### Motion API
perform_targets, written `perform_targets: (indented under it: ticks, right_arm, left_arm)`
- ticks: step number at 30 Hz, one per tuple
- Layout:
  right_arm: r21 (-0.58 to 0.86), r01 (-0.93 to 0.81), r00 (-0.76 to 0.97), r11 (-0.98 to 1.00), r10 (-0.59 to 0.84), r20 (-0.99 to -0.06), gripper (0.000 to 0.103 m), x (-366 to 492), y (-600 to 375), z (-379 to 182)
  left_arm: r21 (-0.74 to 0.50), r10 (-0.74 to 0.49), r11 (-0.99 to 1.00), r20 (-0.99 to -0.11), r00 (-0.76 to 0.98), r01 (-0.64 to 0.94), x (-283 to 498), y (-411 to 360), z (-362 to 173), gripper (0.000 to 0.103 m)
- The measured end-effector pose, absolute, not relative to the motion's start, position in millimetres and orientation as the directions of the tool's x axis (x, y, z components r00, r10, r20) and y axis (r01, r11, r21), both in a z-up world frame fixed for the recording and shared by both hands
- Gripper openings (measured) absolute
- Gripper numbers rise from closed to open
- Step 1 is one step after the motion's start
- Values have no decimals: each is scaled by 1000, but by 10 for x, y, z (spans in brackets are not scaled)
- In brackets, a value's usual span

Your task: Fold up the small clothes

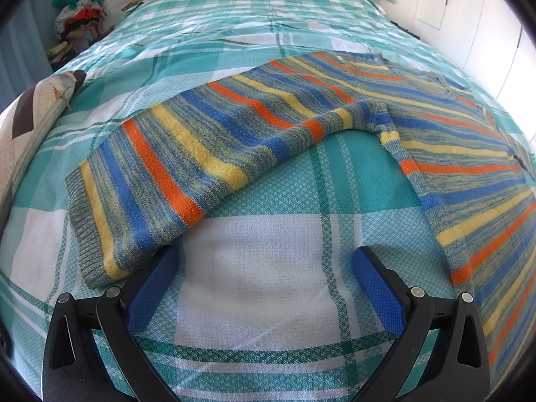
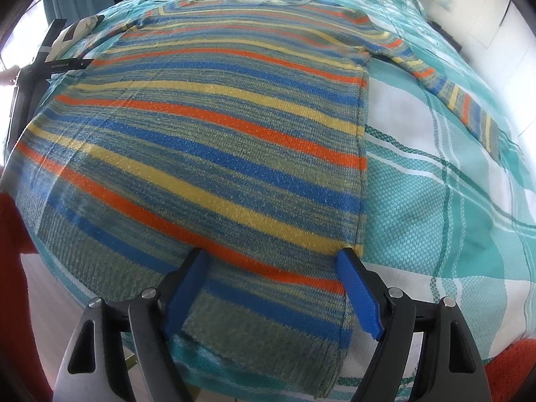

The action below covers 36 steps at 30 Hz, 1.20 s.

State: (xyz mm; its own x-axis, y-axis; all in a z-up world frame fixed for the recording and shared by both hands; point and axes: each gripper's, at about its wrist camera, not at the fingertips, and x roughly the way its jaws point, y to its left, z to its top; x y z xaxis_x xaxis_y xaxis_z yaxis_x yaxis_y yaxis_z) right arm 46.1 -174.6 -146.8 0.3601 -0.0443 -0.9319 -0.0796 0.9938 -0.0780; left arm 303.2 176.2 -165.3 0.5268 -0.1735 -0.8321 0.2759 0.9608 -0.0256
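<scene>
A small knitted sweater (image 2: 207, 140) with orange, yellow, blue and grey-green stripes lies spread flat on a bed covered by a teal, white and green checked woven bedspread (image 1: 261, 268). In the left wrist view one long striped sleeve (image 1: 160, 181) reaches out from the body toward the near left, its ribbed grey cuff close to the camera, and the body of the garment runs off to the right. The left gripper (image 1: 264, 261), black-framed with blue textured pads, has its jaws wide apart over a bare white square of the bedspread; its left pad sits just at the lower edge of the sleeve near the cuff (whether it touches the knit cannot be told), and nothing lies between the pads. In the right wrist view the right gripper (image 2: 273, 264) also stands wide apart, directly over the lower hem corner of the sweater, so that the striped knit lies between the two blue pads without being pinched; the right pad is at the garment's side seam. The other sleeve (image 2: 449, 83) stretches away on the bedspread to the upper right. A patterned white cushion (image 1: 30, 124) rests at the left edge of the bed, and a heap of mixed clothes (image 1: 80, 16) sits beyond it.
</scene>
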Motion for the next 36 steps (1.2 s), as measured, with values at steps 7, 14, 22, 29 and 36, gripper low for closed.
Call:
perform_targets:
  ticks: [7,14,22,29,36]
  right_arm:
    - [-72,-67,391,995,-41,-920,80,404,-1763,-1466]
    - [-58,-75,426,995,-21,-904,80,330,-1784,-1450]
    - [-39,-79,479,996,4,-878,81,253,-1811,-1455]
    - [-24,-91,510,996,26,-860,82,212,-1837,-1459]
    - [-15,-104,491,994,38,-870,82,195,-1843,-1429]
  left_arm:
    - [-26,-173,961,-832,527,276,3030,1764,-1650,103]
    - [-25,-173,961,-830,530,275,3028,1763,-1652,103]
    - [-22,-171,961,-830,532,275,3017,1762,-1639,103]
    - [-41,-186,961,-827,531,273,3019,1803,-1652,103]
    - [-39,-136,979,-855,501,200,2898,1817,-1498,102]
